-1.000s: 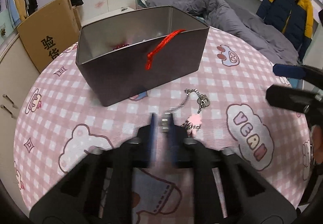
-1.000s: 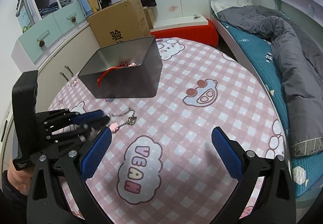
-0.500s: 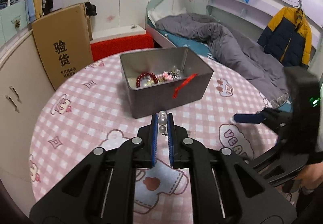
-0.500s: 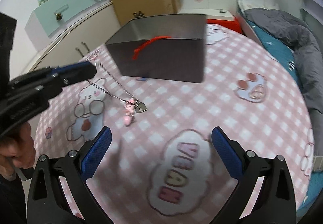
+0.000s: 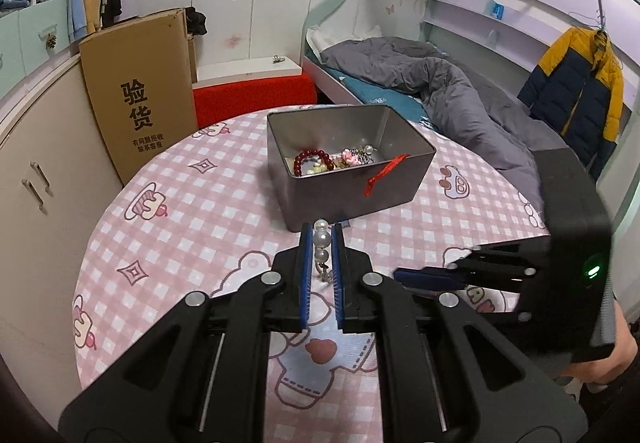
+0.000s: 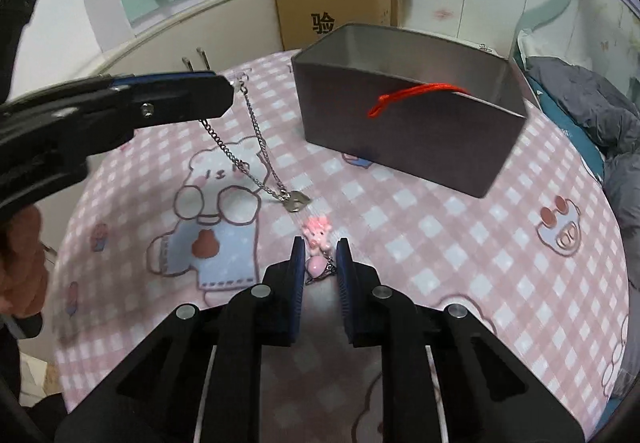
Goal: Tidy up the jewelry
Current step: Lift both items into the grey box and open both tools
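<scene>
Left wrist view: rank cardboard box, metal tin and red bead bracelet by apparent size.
1. cardboard box, though the tin looks close in size
2. metal tin
3. red bead bracelet, lying in the tin

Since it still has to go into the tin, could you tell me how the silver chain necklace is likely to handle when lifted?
Probably floppy: the silver chain necklace sags in loops between the left gripper and right gripper. Likely light, and its heart pendant may swing.
</scene>
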### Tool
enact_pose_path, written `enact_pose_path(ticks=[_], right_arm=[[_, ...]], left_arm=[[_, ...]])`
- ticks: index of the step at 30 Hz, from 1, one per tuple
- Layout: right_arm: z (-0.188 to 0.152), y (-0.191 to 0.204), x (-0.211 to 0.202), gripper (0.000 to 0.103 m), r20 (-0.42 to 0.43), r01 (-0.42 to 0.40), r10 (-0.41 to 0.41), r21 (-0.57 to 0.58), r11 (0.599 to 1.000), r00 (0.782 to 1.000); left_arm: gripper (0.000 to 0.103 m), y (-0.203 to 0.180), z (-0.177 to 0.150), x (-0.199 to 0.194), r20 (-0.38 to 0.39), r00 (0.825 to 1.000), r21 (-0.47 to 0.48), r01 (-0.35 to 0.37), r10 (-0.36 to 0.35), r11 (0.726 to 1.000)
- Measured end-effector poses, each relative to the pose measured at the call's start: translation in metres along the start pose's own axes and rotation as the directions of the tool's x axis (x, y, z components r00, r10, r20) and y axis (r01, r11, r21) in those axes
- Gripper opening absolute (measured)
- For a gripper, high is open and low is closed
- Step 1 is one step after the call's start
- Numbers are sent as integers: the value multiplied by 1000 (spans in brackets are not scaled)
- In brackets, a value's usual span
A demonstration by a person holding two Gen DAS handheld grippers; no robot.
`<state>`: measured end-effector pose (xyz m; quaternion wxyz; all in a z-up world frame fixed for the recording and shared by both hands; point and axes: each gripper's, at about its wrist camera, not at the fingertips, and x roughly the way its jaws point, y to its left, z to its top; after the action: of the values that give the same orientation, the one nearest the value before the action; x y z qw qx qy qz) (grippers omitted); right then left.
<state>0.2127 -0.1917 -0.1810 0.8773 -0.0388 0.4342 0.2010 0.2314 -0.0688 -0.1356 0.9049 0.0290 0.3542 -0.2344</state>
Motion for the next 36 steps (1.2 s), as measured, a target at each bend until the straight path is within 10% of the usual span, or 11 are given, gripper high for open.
enact_pose_path(ticks=[22,36], right_arm=[[103,-22,-141,14,355,20,2,-57,998,935],[147,-60,-114,14,322,-5,2,9,1000,947]], left_arm=[[9,-8,98,-82,257,966,84,-4,-18,996],[9,-8,145,-34,201,977,54,57,-67,997]])
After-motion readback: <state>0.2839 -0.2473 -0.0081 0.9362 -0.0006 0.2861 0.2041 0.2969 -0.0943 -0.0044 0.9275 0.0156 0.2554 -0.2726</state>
